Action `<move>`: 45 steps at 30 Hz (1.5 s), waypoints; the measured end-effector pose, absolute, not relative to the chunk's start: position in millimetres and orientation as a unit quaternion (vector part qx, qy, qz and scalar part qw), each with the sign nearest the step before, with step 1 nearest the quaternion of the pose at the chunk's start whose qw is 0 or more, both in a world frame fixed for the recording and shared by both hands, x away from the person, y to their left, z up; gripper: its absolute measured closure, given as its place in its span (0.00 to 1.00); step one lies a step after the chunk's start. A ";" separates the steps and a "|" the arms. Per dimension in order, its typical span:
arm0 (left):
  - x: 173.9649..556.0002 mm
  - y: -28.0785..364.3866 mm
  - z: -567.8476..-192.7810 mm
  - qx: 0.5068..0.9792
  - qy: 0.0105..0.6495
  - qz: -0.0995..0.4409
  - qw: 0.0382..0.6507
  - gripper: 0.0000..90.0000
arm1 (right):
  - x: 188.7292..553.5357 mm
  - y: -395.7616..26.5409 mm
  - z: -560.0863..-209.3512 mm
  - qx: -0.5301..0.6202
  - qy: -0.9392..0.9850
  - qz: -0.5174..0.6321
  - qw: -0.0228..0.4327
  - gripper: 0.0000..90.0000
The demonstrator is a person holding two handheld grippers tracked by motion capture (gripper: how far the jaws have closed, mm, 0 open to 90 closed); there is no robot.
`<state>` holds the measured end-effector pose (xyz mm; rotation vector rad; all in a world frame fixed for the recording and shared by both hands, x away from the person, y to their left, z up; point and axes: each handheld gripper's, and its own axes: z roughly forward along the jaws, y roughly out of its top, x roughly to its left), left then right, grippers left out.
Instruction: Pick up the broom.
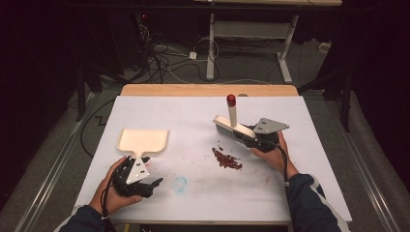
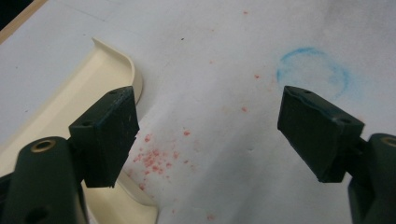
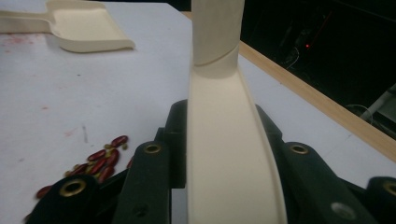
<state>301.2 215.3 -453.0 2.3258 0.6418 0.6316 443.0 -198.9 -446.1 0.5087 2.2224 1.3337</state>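
Brush (image 1: 235, 129) clamped in right gripper (image 1: 254, 141), beans (image 1: 226, 159) beneath, dustpan (image 1: 141, 141) well apart

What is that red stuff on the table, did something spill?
Yes. A small heap of red beans lies loose on the white table, just below the brush clamped in the right gripper. Faint reddish smudges and a blue ring mark also stain the surface near the cream dustpan.

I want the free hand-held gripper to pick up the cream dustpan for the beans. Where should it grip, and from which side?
Grip the dustpan by its short flat handle, coming from the person's side. The handle points toward the open left hand-held gripper, while the pan's raised walls and wide mouth face away.
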 end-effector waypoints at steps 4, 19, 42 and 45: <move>301.4 215.7 -454.1 0.884 0.246 0.238 0.319 0.22 | 456.7 -186.9 -452.9 0.191 0.814 0.496 0.234 0.76; 297.6 215.4 -453.4 0.885 0.243 0.242 0.314 0.22 | 435.3 -187.1 -454.4 0.110 0.849 0.501 0.132 0.75; 297.1 216.2 -453.2 0.886 0.239 0.243 0.315 0.22 | 423.2 -205.9 -439.0 0.122 0.834 0.512 0.163 0.76; 297.0 215.5 -453.3 0.887 0.238 0.241 0.315 0.22 | 425.1 -204.8 -436.6 0.140 0.828 0.516 0.171 0.76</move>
